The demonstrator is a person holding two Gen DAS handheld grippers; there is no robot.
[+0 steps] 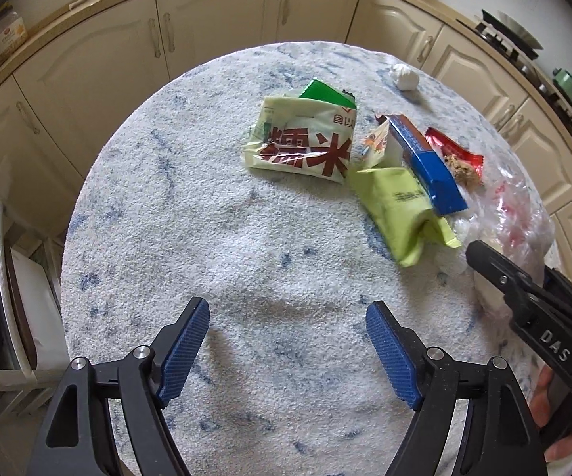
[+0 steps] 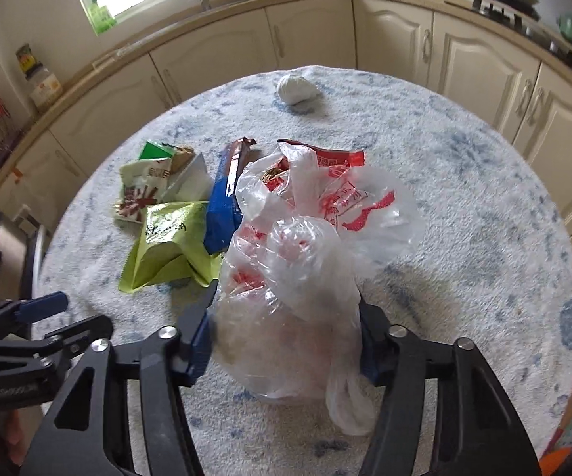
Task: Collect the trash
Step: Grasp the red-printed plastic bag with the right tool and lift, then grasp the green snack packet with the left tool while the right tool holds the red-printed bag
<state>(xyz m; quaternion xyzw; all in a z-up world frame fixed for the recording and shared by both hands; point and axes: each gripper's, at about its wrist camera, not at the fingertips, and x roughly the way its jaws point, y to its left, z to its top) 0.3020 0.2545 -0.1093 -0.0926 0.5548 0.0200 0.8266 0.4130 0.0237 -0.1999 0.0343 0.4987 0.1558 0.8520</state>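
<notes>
tablecloth [image 1: 206,238] – white, blue-mottled | bag [image 2: 309,238] – clear, red print | box [image 1: 424,158] – blue

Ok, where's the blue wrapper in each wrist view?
Left wrist: the blue wrapper lies right of centre, across the lime-green packet.
Right wrist: the blue wrapper sits centre-left, against the clear plastic bag.
Shared landmark: the white crumpled wad at the table's far edge.
</notes>
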